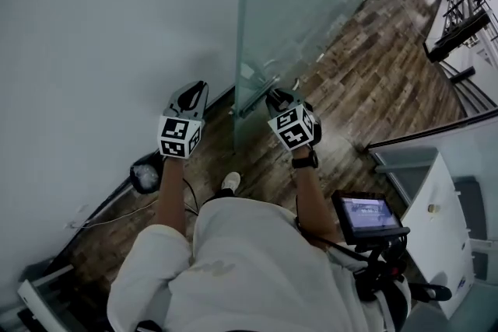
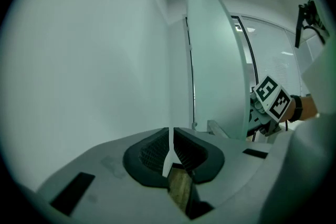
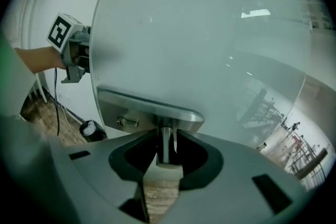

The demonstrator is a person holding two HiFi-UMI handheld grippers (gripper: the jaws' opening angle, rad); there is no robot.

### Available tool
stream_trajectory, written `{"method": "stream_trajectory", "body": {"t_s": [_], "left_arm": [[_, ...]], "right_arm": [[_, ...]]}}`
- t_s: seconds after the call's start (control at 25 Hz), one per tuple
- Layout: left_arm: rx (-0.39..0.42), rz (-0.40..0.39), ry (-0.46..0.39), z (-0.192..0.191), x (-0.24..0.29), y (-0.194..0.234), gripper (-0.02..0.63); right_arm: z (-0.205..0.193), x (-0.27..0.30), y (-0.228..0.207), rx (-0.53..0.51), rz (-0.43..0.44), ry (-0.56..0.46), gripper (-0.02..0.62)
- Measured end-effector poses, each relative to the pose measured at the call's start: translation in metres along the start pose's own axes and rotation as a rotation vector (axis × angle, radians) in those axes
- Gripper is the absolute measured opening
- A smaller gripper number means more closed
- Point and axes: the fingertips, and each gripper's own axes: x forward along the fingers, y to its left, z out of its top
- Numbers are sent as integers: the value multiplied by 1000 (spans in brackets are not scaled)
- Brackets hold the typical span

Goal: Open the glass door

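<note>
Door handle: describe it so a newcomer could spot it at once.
Find the tall frosted glass door beside the white wall. On its edge nearest that wall sits a brushed steel lock plate with a keyhole, and the silver metal lever handle juts from it. It alone sticks out from the glass, its stem between the right gripper's jaws.

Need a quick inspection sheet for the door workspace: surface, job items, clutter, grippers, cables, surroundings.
Surface: wooden floor.
Job's things: glass door with a metal handle.
Clutter: black round object on the floor by the wall.
Grippers: left hand-held gripper jaws nearly together, nothing between them; right hand-held gripper jaws apart, astride the handle's post.
Cables: cable on the floor near the black object.
Surroundings: white wall, small screen, white cabinet.
</note>
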Motion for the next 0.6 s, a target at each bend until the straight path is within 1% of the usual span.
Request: {"method": "stream_trajectory", "body": {"t_s": [0.16, 0.28, 0.44, 0.6], "left_arm": [[-48, 72, -28, -3, -15, 9, 31], [-68, 108, -23, -8, -30, 6, 31], [-84, 136, -8, -23, -42, 4, 31], [-99, 146, 9, -48, -33, 24, 31]], "right_arm": [[9, 20, 4, -78, -4, 17, 115], [18, 21, 8, -105, -17, 2, 115], [27, 27, 15, -119, -13, -43, 115], [47, 65, 17, -148, -9, -76, 115]]}}
